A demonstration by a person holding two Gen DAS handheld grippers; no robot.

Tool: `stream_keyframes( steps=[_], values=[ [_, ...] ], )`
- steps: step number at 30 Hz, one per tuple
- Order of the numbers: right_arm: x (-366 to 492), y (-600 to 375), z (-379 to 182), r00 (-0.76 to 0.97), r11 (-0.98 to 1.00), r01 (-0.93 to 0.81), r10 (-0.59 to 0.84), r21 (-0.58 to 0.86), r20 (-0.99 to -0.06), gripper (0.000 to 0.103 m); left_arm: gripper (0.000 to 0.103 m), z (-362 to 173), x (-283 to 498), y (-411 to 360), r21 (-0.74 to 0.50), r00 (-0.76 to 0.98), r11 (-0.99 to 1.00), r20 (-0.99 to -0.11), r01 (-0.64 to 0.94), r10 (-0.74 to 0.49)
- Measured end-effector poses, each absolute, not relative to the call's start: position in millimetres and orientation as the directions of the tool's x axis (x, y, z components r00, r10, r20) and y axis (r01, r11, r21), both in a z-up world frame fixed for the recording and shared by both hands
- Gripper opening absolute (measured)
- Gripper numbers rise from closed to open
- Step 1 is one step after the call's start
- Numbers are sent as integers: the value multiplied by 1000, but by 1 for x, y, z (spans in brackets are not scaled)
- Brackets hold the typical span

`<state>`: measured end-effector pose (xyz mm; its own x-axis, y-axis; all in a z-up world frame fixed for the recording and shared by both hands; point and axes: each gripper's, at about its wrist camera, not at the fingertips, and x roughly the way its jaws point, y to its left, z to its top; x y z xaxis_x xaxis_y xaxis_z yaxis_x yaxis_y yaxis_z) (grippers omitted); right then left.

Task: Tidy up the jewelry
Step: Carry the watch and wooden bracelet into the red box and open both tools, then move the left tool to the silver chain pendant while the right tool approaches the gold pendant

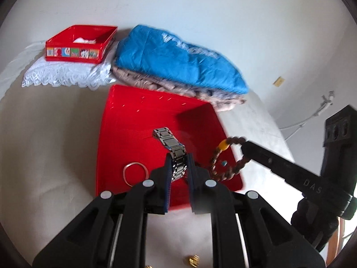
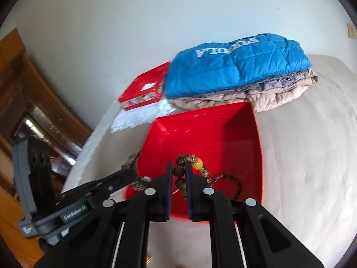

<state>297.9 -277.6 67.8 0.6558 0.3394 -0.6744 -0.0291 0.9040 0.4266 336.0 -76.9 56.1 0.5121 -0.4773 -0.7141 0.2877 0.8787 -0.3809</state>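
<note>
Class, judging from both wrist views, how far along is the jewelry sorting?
Done: a thin bangle lies in the red bin. In hand: the left gripper holds a metal watch and the right gripper a beaded bracelet, both over the bin. Left: releasing both, plus small gold pieces outside.

The left gripper (image 1: 179, 164) reaches forward and slightly down, its jaws drawn close on a metal watch band (image 1: 173, 154) that stands up between the blue pads. The right gripper (image 2: 178, 172) comes in from the right side, angled toward the left one, its jaws pinched on a bead bracelet (image 2: 189, 169) whose loop hangs below the fingertips.
</note>
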Motion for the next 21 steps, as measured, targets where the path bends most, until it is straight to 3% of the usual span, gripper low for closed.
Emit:
stream_keyframes(
  steps=[8,12,18,20,21],
  values=[
    [320,-277,37,608,922,11,301,387,-735,13,13,18,361,-78,-357,466,901,-771,248,-434],
    [316,-284,35,612,927,39,272,372,-742,25,36,23,358,-71,-322,503,918,-768,230,-395],
    [304,-285,45,618,930,38,267,366,-740,25,39,41,343,-68,-280,531,934,-768,224,-358],
    [296,-285,48,618,928,33,272,370,-738,25,44,47,334,-66,-280,534,933,-766,224,-358],
    [292,-285,49,615,927,30,278,374,-738,25,53,50,331,-65,-275,534,936,-769,219,-351]
  ],
)
